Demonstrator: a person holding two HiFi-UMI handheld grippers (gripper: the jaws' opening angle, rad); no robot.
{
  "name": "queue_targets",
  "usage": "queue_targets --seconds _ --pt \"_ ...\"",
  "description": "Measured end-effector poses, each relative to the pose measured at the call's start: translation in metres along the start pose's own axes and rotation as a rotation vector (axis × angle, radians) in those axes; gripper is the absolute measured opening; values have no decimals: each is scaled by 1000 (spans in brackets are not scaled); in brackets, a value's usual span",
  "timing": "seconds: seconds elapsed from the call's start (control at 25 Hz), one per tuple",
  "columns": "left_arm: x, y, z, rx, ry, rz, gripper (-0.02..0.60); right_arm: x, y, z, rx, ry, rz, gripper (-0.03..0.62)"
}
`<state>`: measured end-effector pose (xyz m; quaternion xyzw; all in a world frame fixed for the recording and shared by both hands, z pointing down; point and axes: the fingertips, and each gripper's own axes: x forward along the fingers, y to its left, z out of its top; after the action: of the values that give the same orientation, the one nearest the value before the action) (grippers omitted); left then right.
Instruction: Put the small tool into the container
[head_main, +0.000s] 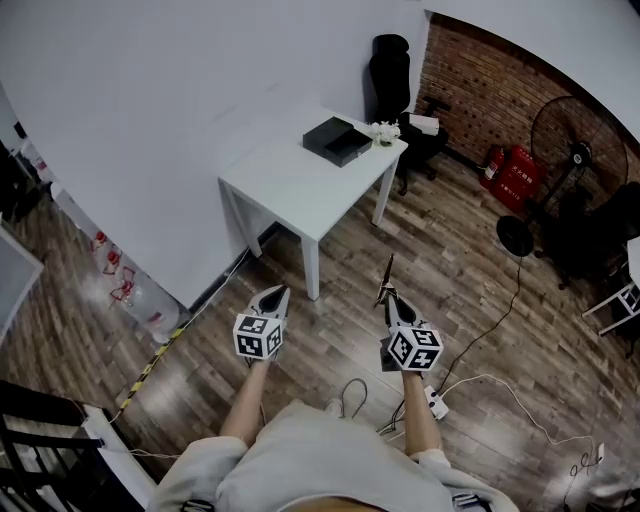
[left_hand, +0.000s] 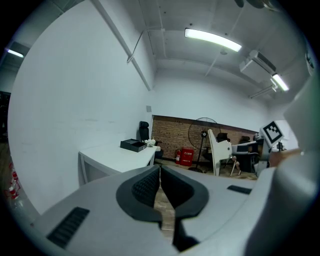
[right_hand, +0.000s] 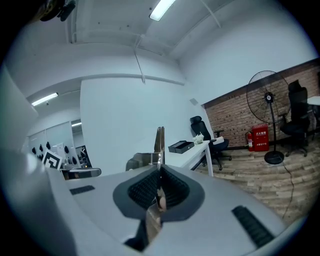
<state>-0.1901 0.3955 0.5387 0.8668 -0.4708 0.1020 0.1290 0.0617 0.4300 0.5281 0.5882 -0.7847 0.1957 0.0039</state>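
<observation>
Metal tool (right_hand: 159, 142) in right tongs (right_hand: 159, 171)

The person wears a pale, short-sleeved top (head_main: 300, 455). The left tongs (head_main: 282, 291) and right tongs (head_main: 391, 298) each have light grey tapered shells (left_hand: 100, 200), black ribbed pads (left_hand: 145, 187), dark grooved strips (left_hand: 70, 226), and a cube (head_main: 258, 336) bearing black-and-white square markers.
</observation>
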Motion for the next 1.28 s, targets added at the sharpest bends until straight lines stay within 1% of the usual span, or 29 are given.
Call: queue_targets --seconds 0.28,0.64,1.0,1.28 --pt "12 -23 -6 21 17 -4 14 -3 -21 -2 -3 7 10 2" --pt "30 -31 -6 26 19 -8 14 3 -39 -3 -4 16 12 0" --pt "62 -30 -2 29 19 -20 14 21 -58 0 -13 28 2 2" --pt "91 -20 -3 22 21 -35 14 48 -68 0 -29 34 -4 2"
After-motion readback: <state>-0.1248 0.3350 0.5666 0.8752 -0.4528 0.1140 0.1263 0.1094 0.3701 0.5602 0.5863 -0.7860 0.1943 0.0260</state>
